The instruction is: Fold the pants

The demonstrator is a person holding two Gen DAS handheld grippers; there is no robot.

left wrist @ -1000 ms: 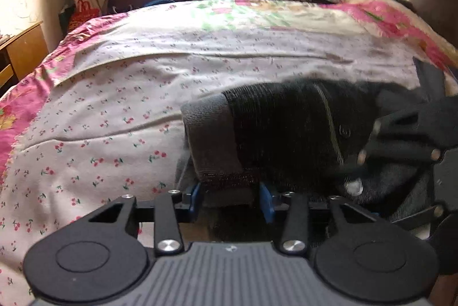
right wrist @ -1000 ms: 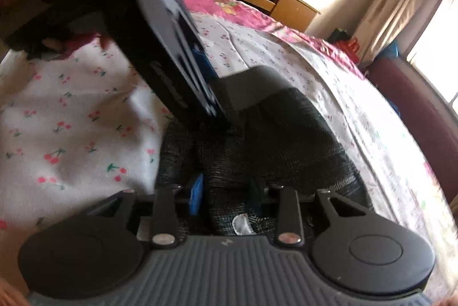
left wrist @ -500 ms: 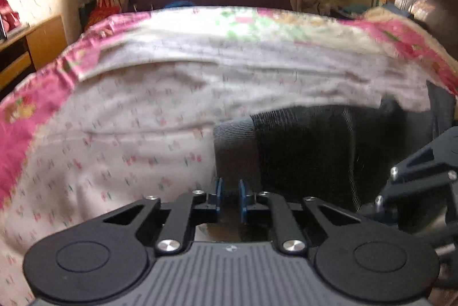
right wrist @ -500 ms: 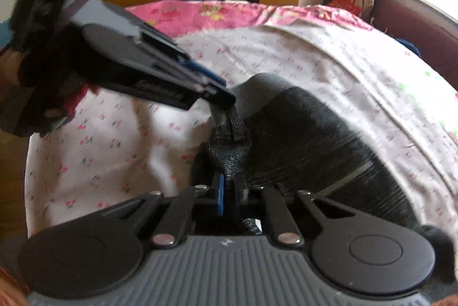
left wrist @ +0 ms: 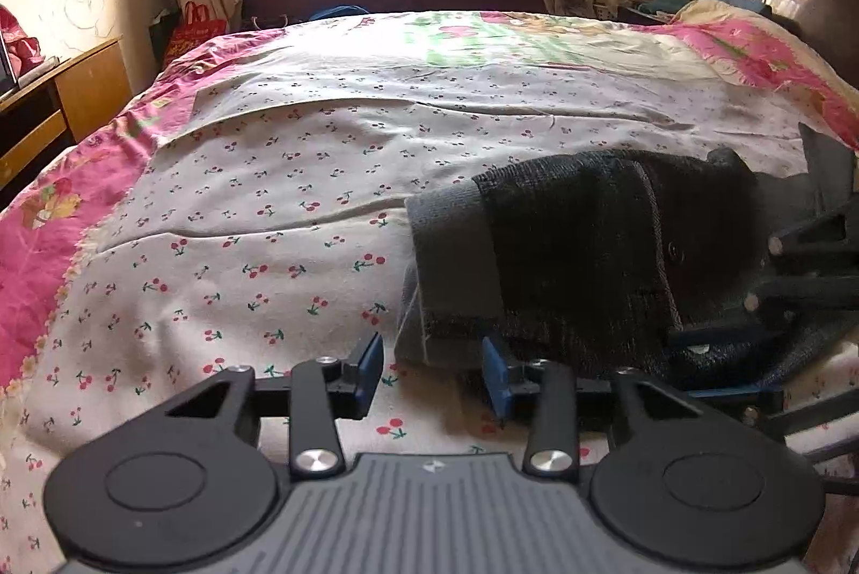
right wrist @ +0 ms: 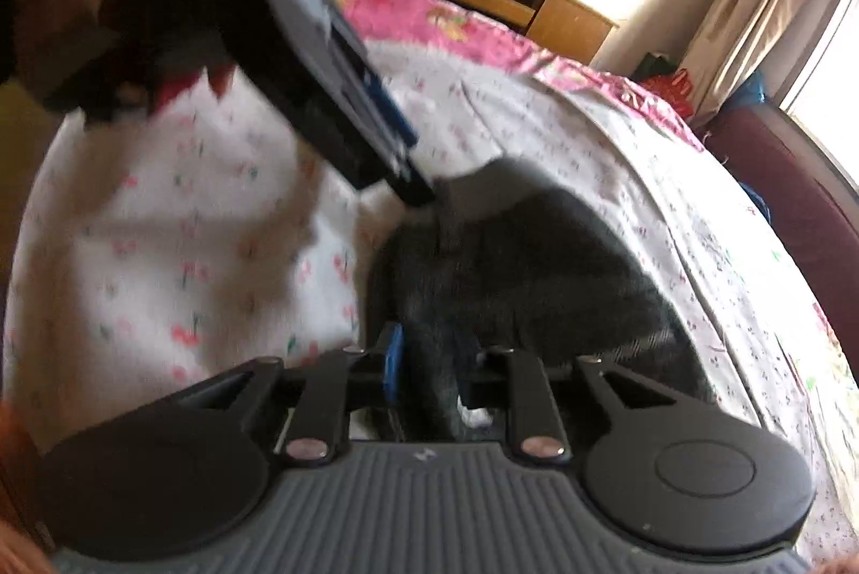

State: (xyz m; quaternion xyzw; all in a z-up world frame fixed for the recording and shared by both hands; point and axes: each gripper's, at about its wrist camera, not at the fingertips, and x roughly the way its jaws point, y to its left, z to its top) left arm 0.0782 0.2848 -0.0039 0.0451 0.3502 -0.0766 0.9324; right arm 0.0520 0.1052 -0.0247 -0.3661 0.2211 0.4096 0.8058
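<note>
Jaws of left gripper [left wrist: 432, 372] just opened, pads apart, near edge of folded pants [left wrist: 580, 262] just beyond them. Right gripper [right wrist: 435, 370] also reopened, dark cloth between its pads. Farther off, cherry-print bedsheet [left wrist: 257, 198].

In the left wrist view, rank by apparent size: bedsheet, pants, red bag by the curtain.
1. bedsheet, fills most of the view.
2. pants, though nearness to the camera enlarges them.
3. red bag, small and far off, so true size is unsure.
</note>
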